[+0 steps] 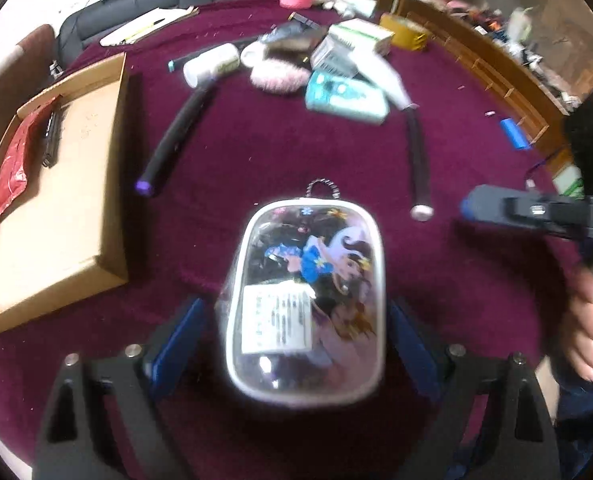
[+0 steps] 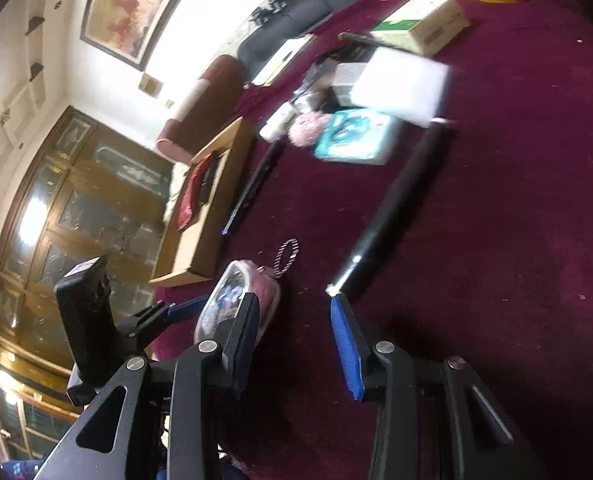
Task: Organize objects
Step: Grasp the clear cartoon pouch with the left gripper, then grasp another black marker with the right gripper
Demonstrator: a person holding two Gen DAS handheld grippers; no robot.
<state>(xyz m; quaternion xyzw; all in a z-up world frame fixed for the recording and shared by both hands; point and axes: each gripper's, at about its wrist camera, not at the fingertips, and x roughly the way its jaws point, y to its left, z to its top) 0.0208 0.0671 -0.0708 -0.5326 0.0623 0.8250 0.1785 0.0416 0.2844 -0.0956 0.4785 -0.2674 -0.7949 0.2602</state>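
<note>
Barely started; left gripper (image 1: 296, 340) clamps cartoon pouch (image 1: 306, 300) above tabletop's near edge; right gripper (image 2: 296, 332) agape, empty; box (image 1: 76, 184) at left edge holds only red packet (image 1: 12, 168); far-side clutter (image 1: 316, 68) unsorted.

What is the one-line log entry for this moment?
left gripper: around cartoon pouch | right gripper: open, empty | cardboard box: holds red packet
</note>
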